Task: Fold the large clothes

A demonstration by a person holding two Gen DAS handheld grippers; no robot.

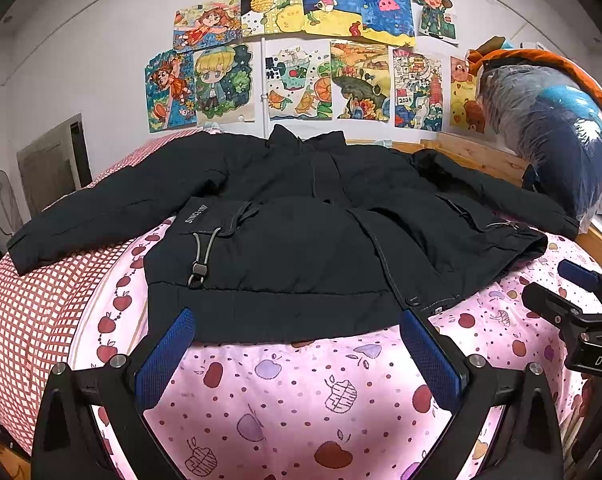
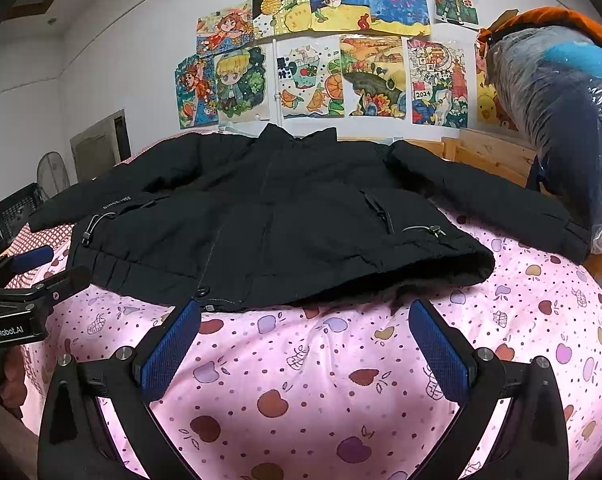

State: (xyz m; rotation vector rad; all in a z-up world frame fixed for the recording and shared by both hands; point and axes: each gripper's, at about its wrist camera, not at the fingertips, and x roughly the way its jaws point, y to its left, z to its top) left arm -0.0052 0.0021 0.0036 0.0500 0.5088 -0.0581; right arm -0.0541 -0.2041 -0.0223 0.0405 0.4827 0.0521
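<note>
Both pairs of blue-padded fingers stand wide apart and hold nothing. The left gripper (image 1: 297, 330) hovers at the near hem of the black jacket (image 1: 285, 216), its tips just over the elastic band; the right gripper (image 2: 305, 322) sits just short of the hem, over the pink apple-print sheet (image 2: 301, 380). The jacket lies flat, front up, collar far, sleeves spread left and right. No fold looks made yet. A good start, I judge, is pinching each sleeve cuff through the full padded thickness and carrying it inward over the chest, keeping the body from dragging.
</note>
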